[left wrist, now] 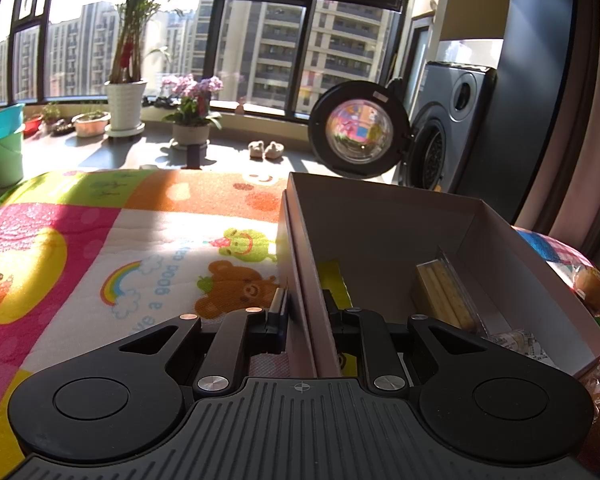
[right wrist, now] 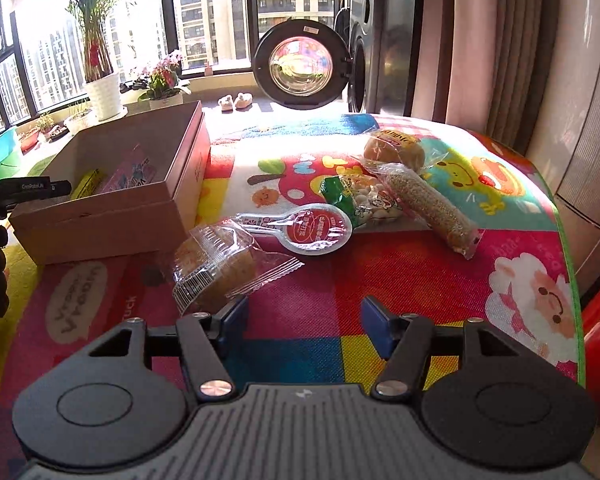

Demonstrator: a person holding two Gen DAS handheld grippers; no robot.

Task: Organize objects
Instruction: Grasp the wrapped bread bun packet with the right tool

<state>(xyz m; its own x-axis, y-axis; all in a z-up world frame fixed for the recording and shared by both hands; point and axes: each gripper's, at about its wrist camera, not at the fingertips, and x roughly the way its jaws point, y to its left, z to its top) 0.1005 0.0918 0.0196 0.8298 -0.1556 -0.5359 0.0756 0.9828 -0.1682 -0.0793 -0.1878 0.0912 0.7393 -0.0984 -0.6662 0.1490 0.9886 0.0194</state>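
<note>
Two jobs: left gripper (left wrist: 305, 316) clamps near wall of open cardboard box (left wrist: 380, 216), steadying it. Right gripper (right wrist: 304, 314) parted, empty; clear-wrapped brown bread slice (right wrist: 216, 272) just ahead of left jaw. Shift leftward, centre packet between jaws, pinch gently.

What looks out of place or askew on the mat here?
Several wrapped snacks lie loose on the mat outside the box: a cake, a red-lidded cup, a green bag, a long roll and a bun, overlapping at odd angles. Nothing looks spilled or damaged.
</note>
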